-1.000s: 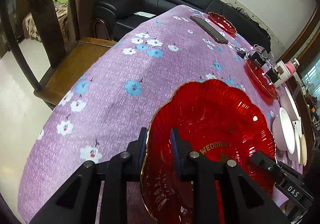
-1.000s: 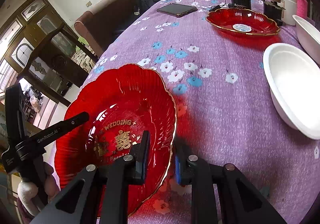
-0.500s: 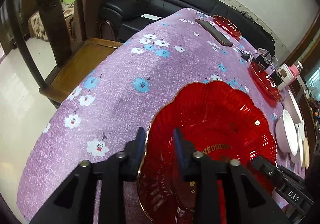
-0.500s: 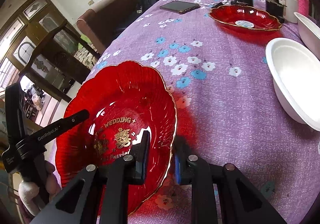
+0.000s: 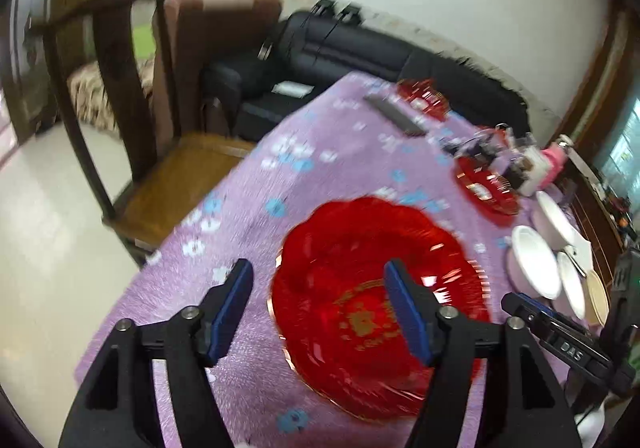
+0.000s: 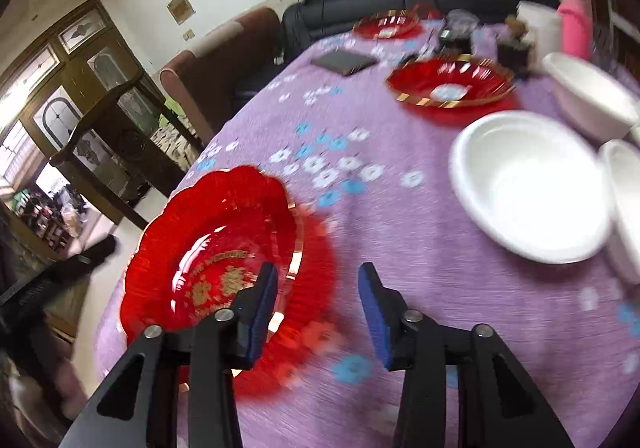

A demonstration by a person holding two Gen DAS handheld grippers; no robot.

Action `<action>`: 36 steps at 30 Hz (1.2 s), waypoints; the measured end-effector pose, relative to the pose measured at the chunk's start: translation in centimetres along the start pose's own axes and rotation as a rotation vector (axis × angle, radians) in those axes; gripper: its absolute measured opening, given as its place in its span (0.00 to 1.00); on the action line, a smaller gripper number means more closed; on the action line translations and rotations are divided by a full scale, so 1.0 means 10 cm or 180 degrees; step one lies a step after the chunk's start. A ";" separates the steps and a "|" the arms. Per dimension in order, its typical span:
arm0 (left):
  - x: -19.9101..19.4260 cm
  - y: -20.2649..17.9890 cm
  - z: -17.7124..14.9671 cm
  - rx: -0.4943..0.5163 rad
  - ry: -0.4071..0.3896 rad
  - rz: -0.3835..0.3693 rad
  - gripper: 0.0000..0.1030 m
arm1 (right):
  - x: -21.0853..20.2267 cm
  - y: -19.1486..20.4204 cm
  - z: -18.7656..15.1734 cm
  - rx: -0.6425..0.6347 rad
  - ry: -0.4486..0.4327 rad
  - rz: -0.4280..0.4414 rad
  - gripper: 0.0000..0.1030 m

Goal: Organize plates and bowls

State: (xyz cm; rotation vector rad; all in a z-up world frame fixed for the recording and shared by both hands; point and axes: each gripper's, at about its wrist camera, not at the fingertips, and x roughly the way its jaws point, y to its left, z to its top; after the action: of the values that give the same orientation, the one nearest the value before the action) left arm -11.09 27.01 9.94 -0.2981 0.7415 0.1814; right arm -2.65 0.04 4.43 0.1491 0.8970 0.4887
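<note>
A: Left wrist view, what was there?

B: The left gripper (image 5: 318, 308) was released, jaws opening, w/ nothing pressed between the pads. The red plate (image 5: 360, 268) lay flat on the purple flowered tablecloth (image 5: 248, 192), near the table edge; its rim was between the two fingers but apart from both. On the right side the tip of the right gripper (image 5: 560, 340) was seen. Farther back: 2 more red plates, a dark flat device (image 5: 394, 116), and white bowls (image 5: 536, 268) at the right edge. Picture was blurred.

A: And right wrist view?

B: The right gripper (image 6: 316, 312) was also let go, jaws opening. The red plate (image 6: 212, 248) sat on the cloth, left of the gap; the left finger (image 6: 260, 312) stood over its rim, I cannot tell if touching. A white bowl (image 6: 532, 188) was to the right, well apart, w/ other white bowls beside it. Another red plate (image 6: 452, 84) was behind.
</note>
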 end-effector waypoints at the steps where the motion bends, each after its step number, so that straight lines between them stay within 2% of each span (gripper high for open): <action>1: -0.13 -0.09 0.02 0.0092 -0.0091 -0.0033 0.71 | -0.12 -0.08 0.01 -0.0036 -0.0059 -0.0082 0.47; 6: -0.52 -0.45 0.18 0.0355 -0.0212 -0.0386 0.72 | -0.58 -0.40 0.13 0.0018 -0.0247 -0.0231 0.47; 8: -0.72 -0.63 0.30 0.0478 -0.0319 -0.0451 0.72 | -0.83 -0.51 0.25 0.0036 -0.0392 -0.0292 0.47; 10: -0.93 -0.79 0.43 0.0584 -0.0490 -0.0440 0.77 | -1.09 -0.62 0.38 0.0047 -0.0567 -0.0334 0.47; 12: -1.11 -0.91 0.53 0.0636 -0.0625 -0.0423 0.84 | -1.33 -0.70 0.50 0.0044 -0.0718 -0.0380 0.52; 16: -1.44 -1.14 0.77 0.0754 -0.0863 -0.0422 0.89 | -1.75 -0.75 0.73 -0.0068 -0.0906 -0.0538 0.54; 19: -1.57 -1.30 0.89 0.0890 -0.0976 -0.0409 0.93 | -1.98 -0.77 0.90 -0.0185 -0.1023 -0.0732 0.58; 22: -1.55 -1.45 1.05 0.1033 -0.1027 -0.0414 0.97 | -2.12 -0.83 1.08 -0.0159 -0.1074 -0.0796 0.65; 24: -1.40 -1.57 1.19 0.1094 -0.0882 -0.0415 0.99 | -2.14 -0.88 1.26 -0.0110 -0.1009 -0.0792 0.65; 29: -0.64 -1.84 1.48 0.1158 -0.0082 -0.0317 0.99 | -1.97 -0.99 1.79 -0.0057 -0.0821 -0.0969 0.65; 34: 0.01 -1.95 1.73 0.0996 0.0237 -0.0185 0.98 | -1.52 -0.97 2.21 -0.0090 -0.0518 -0.1091 0.65; 36: 0.21 -1.97 1.85 0.0931 0.0229 -0.0114 0.98 | -1.29 -0.93 2.34 -0.0144 -0.0406 -0.1109 0.65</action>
State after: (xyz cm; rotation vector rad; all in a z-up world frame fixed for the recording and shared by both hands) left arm 7.47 14.64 25.40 -0.0395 0.8219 0.0268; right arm 12.08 -12.43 25.16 -0.0182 0.7662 0.1725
